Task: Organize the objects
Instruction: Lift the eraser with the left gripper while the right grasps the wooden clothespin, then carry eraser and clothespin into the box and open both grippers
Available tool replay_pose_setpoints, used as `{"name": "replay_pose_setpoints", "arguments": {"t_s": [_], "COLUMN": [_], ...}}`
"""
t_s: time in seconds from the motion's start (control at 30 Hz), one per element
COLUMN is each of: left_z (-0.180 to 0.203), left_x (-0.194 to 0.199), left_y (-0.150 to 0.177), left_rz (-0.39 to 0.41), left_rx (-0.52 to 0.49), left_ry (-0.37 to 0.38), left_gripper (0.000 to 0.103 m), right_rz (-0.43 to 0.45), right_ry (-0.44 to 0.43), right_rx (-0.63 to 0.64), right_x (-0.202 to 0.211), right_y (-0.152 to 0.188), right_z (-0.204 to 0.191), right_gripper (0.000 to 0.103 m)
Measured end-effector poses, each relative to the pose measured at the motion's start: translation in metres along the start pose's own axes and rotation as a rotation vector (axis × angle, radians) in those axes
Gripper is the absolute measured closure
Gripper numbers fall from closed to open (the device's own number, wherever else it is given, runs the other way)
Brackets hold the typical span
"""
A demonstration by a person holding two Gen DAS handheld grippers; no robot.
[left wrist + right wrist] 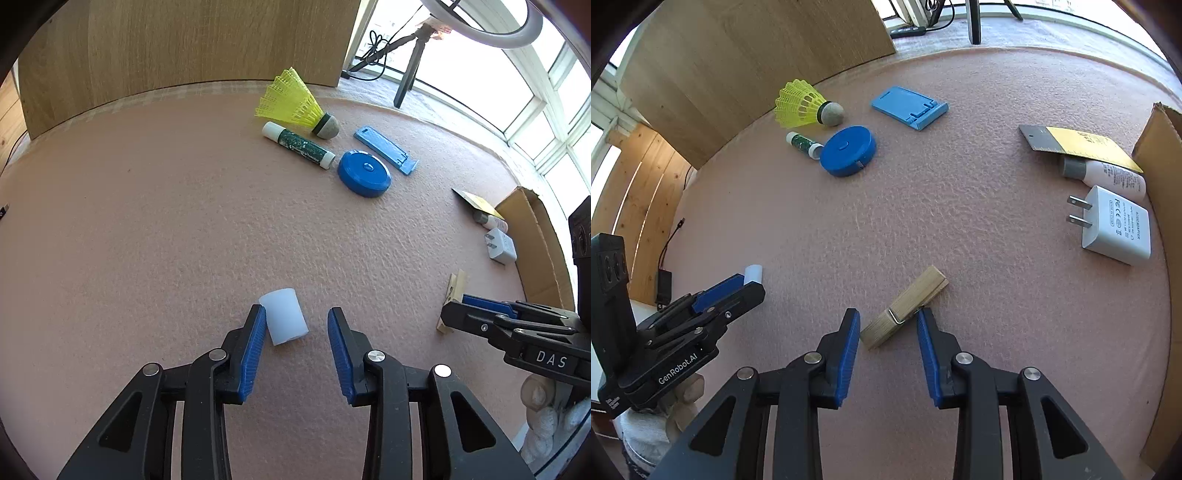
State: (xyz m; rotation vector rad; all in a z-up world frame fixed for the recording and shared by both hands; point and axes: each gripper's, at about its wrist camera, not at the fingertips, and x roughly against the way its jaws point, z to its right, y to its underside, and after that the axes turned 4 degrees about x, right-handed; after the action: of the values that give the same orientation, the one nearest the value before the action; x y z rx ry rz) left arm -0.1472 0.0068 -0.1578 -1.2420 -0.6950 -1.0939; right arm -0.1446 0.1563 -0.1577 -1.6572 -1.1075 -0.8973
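Observation:
My left gripper (296,317) is open over the pink mat; a small white cylinder (283,316) lies between its fingers, against the left pad. My right gripper (888,319) is open around a wooden clothespin (905,307), which lies diagonally between the fingertips and touches the right one. The clothespin also shows in the left wrist view (453,295), beside the right gripper (458,314). The left gripper (750,282) and the cylinder (753,274) show at the left of the right wrist view.
At the back lie a yellow shuttlecock (295,103), a green glue stick (299,146), a blue round tape measure (365,172) and a blue phone stand (386,149). At the right are a white charger (1117,226), a white bottle (1108,172), a yellow card (1078,143) and a cardboard box (1161,155).

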Motion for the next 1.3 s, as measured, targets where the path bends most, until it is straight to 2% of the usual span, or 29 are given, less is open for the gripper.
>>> {"name": "replay_pose_setpoints", "arguments": {"t_s": [0.1,0.17,0.27,0.43,0.6,0.83,1.0,1.3], "left_z": [0.002,0.001,-0.006,-0.02,-0.021,0.003,0.028,0.103], "left_x": [-0.003,-0.003,-0.002,0.006,0.019,0.028,0.03,0.04], "left_y": [-0.001,-0.001,0.0,0.009,0.026,0.038,0.038,0.022], "left_rz": [0.005,0.011,0.013,0.022,0.025,0.004,0.0,0.022], "left_rx": [-0.015,-0.021,-0.003,0.037,0.06,0.018,-0.008,-0.125], "left_ry": [-0.024,-0.04,-0.02,0.015,0.052,0.101,0.145,0.21], "left_gripper": [0.072,0.082,0.085,0.091,0.093,0.093,0.093,0.093], "right_rz": [0.003,0.01,0.02,0.03,0.043,0.078,0.127,0.235], "right_ry": [0.021,0.038,0.063,0.02,-0.011,-0.024,-0.035,-0.018], "right_rx": [0.027,0.051,0.085,0.07,0.027,0.0,-0.04,-0.082], "right_x": [-0.002,-0.003,-0.004,0.003,0.019,0.055,0.084,0.135], "right_y": [-0.001,-0.002,-0.003,0.006,0.031,0.066,0.078,0.092], "right_z": [-0.004,-0.008,-0.01,0.002,0.017,0.036,0.053,0.084], "right_gripper": [0.074,0.075,0.087,0.092,0.092,0.092,0.092,0.092]}}
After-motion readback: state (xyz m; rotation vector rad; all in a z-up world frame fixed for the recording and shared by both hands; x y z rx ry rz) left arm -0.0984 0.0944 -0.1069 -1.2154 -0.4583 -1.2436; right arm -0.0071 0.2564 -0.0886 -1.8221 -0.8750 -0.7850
